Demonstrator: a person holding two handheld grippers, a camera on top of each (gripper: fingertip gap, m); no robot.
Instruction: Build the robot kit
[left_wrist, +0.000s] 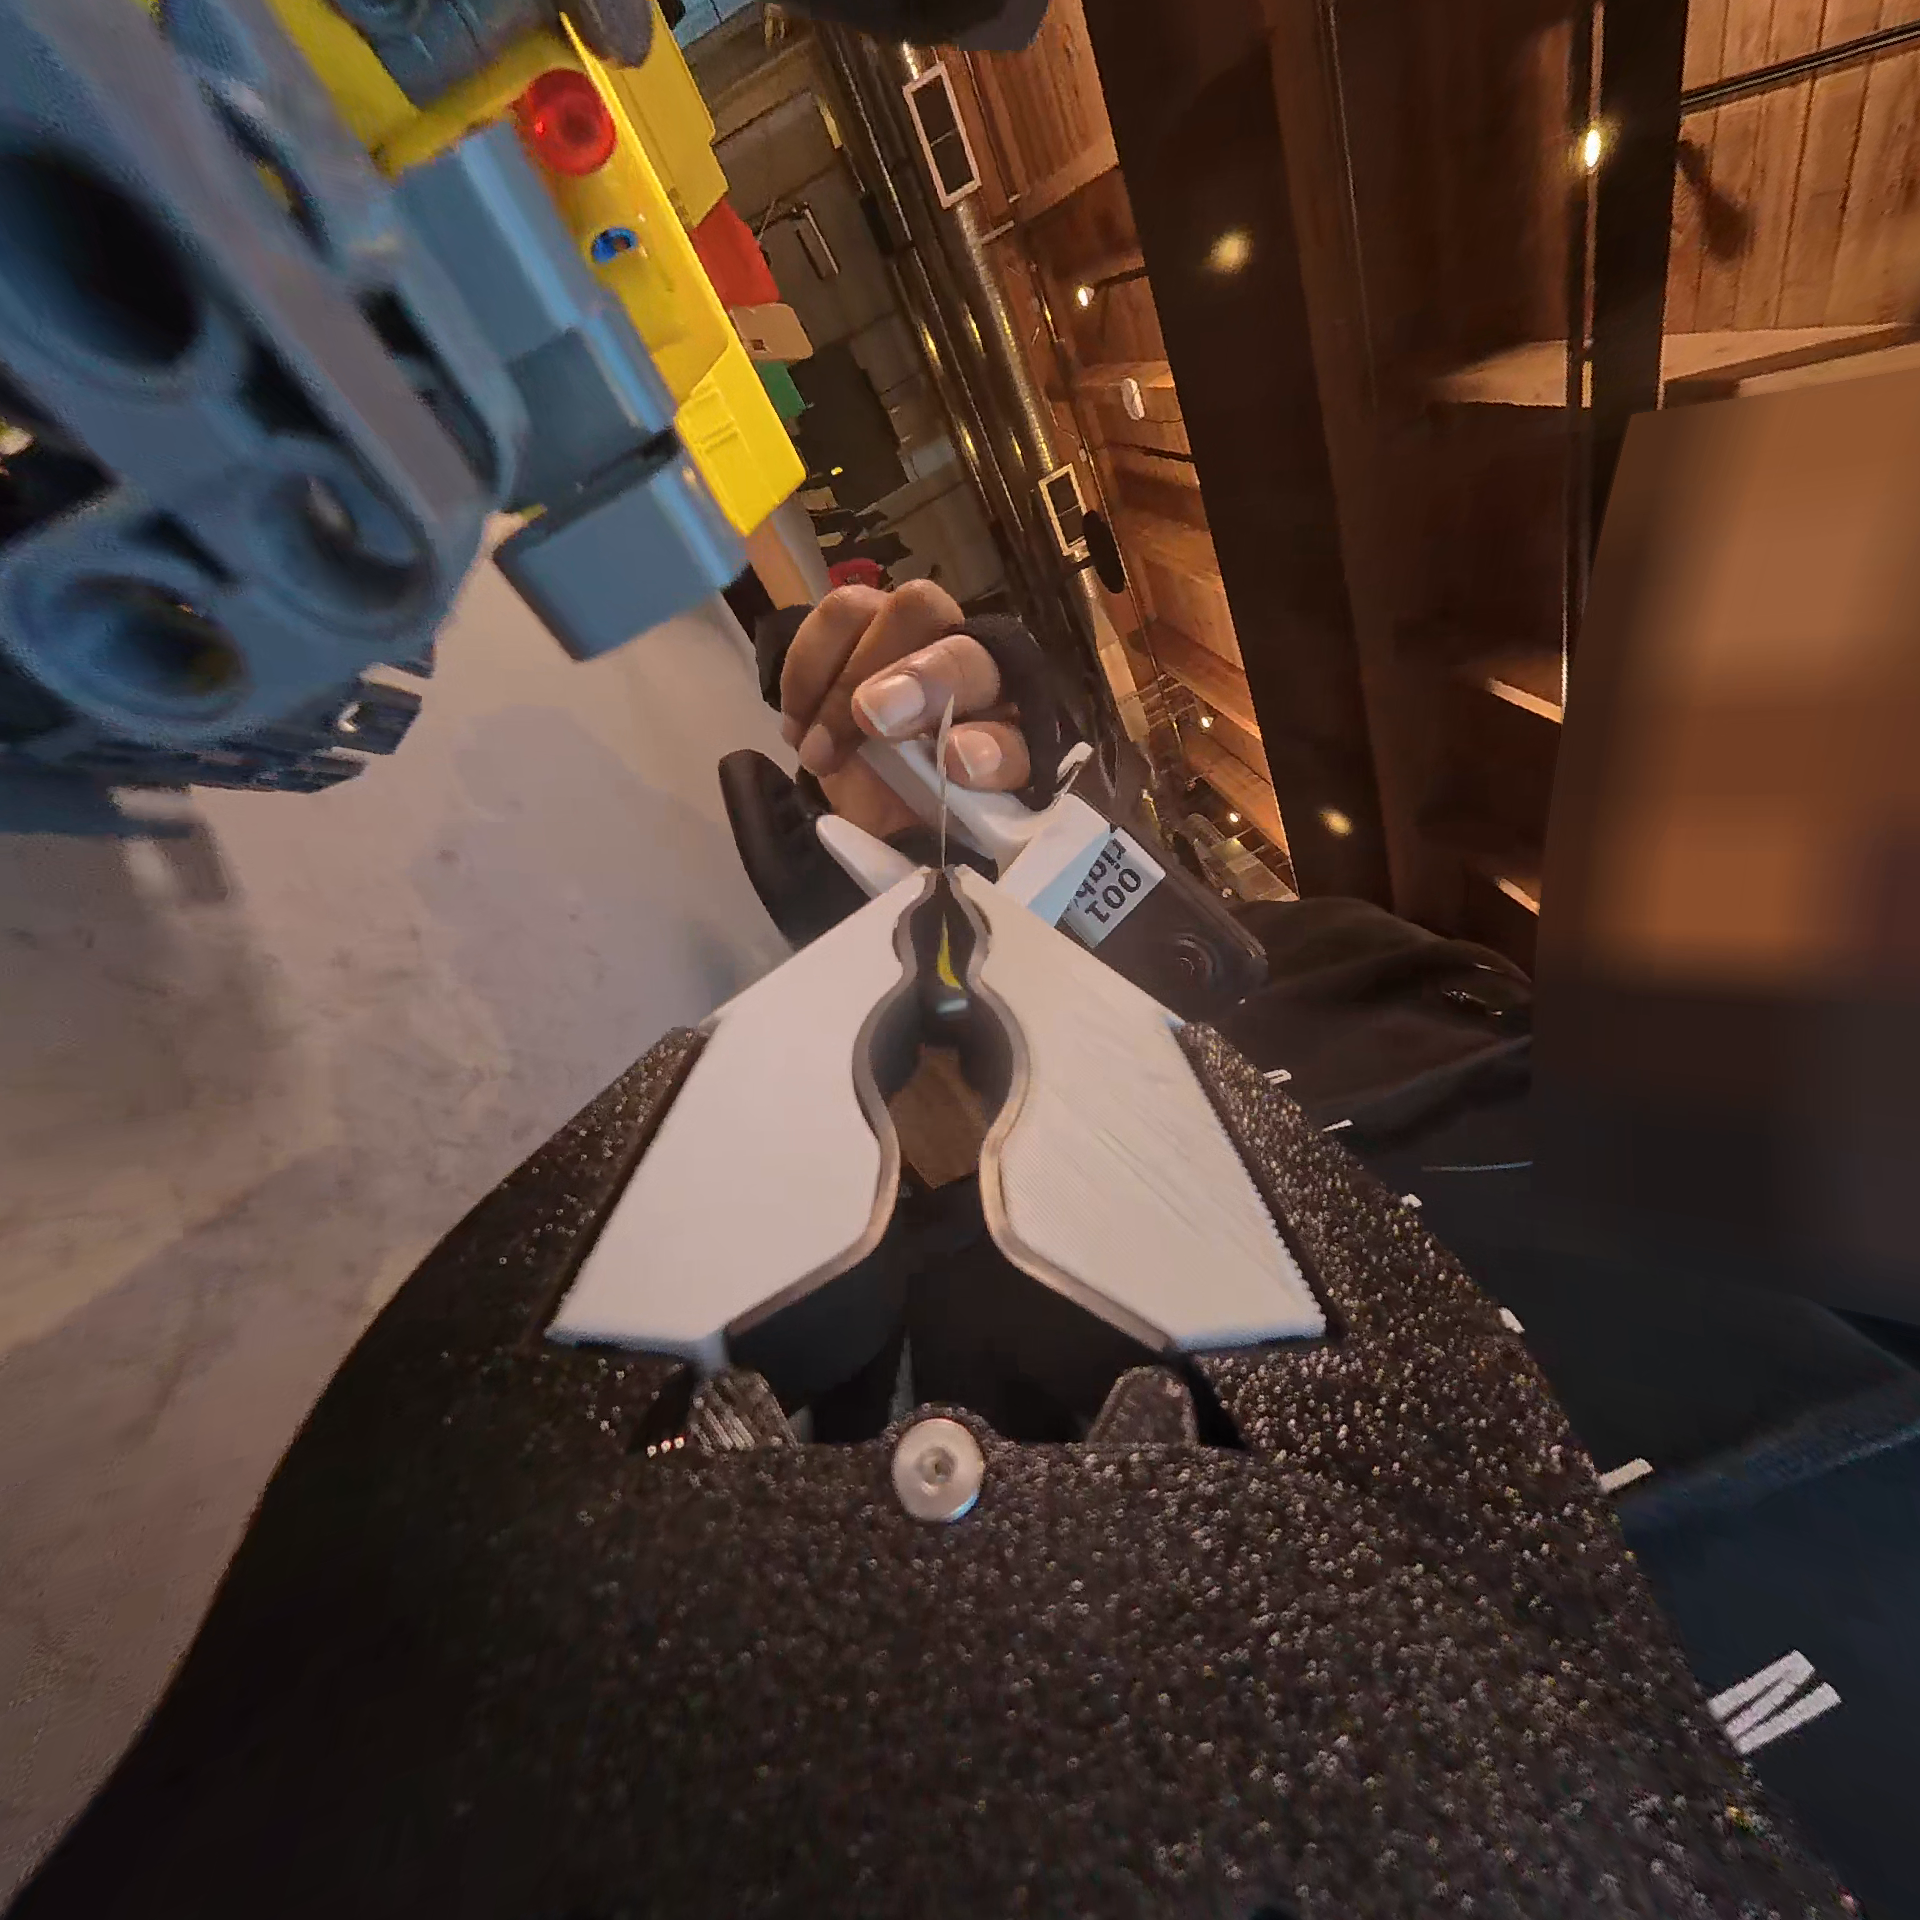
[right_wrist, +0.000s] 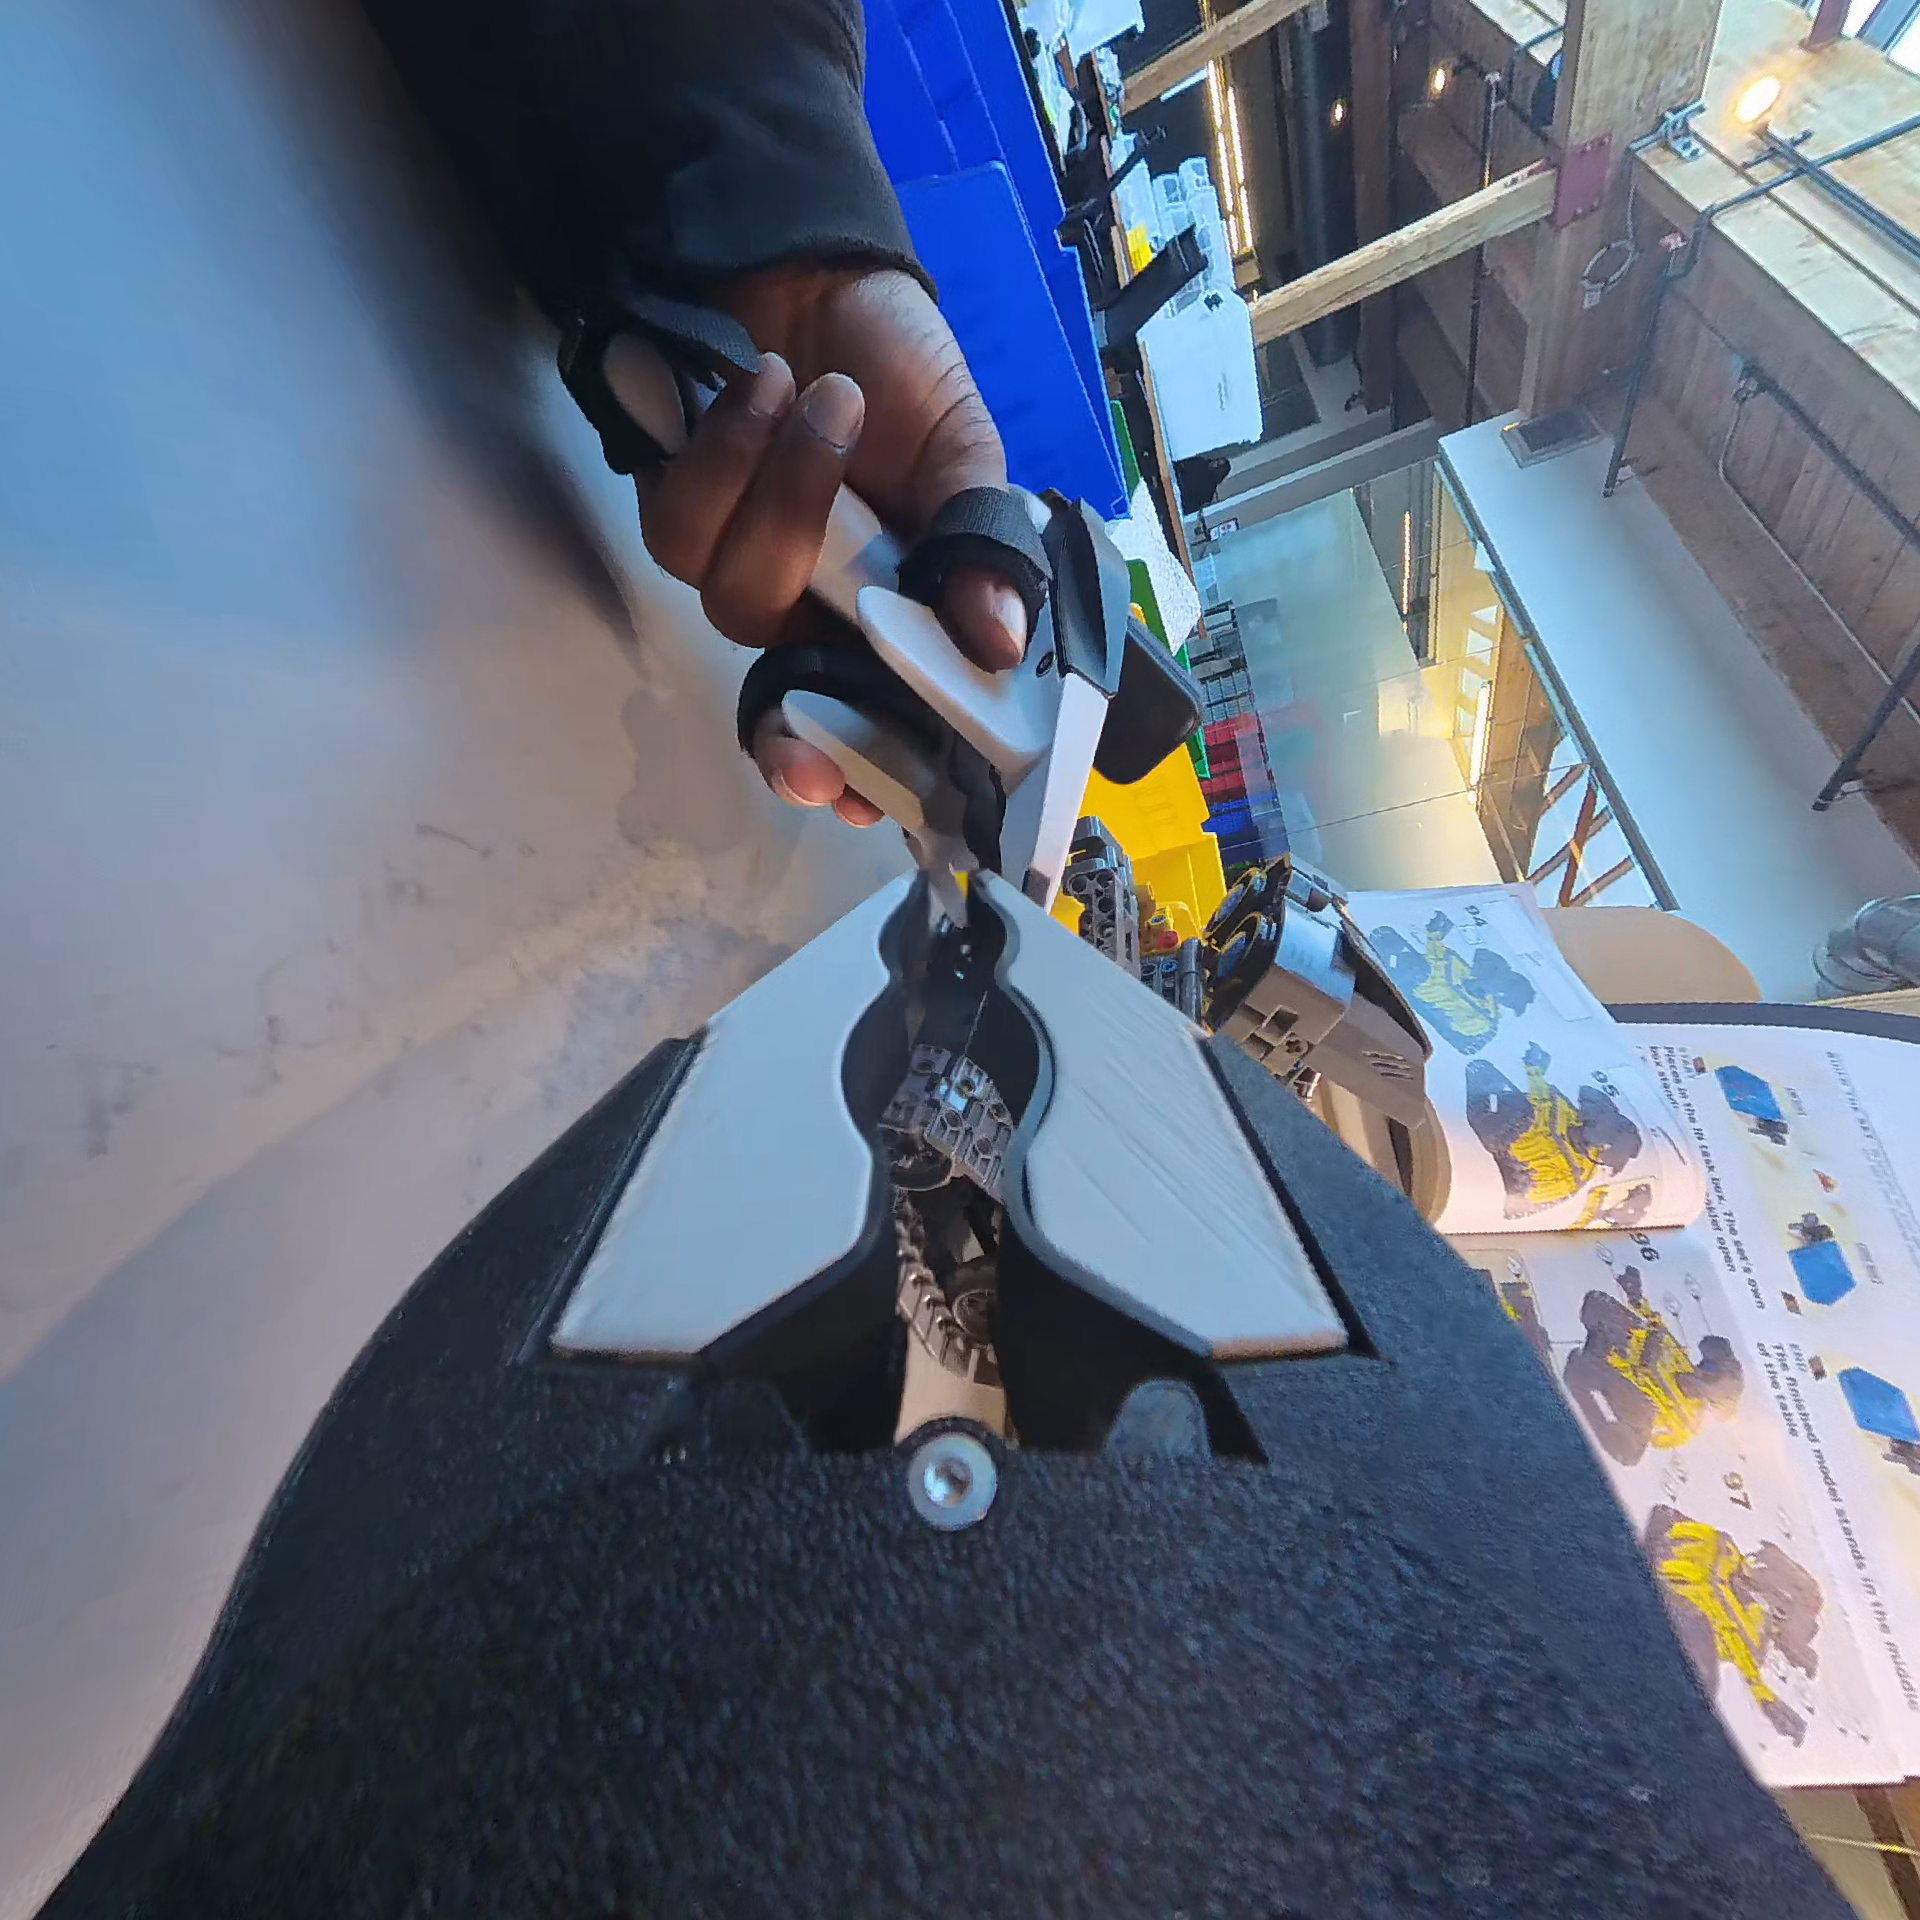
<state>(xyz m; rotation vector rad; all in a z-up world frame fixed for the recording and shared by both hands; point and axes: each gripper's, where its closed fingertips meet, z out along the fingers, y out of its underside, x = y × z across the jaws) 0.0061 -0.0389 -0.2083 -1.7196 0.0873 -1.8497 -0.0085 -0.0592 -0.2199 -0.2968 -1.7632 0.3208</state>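
A: Looking from the left wrist view: a grey and yellow brick-built model (left_wrist: 343, 343) fills the upper left, blurred, above the pale tabletop (left_wrist: 260, 1039). What about the left gripper (left_wrist: 943, 878)?

B: Its white fingers (left_wrist: 748, 1143) meet at the tips, so it is closed, and a thin pale strand seems to rise from those tips; I cannot tell what it is. Just beyond is a hand (left_wrist: 894, 696) around the other gripper's handle.

A: And the right wrist view?

B: On the left, a pale tabletop (right_wrist: 312, 935). The right gripper (right_wrist: 961, 894) has its tips together too, pinching something small; whether it is a separate piece I cannot tell. Through the gap behind the tips, grey toothed model parts (right_wrist: 951, 1132) show.

A: To the right?

B: A hand (right_wrist: 831, 499) holding the other gripper, then yellow bins (right_wrist: 1153, 821), then open instruction pages (right_wrist: 1662, 1247) with a dark wheeled model piece (right_wrist: 1309, 997) lying at their edge.
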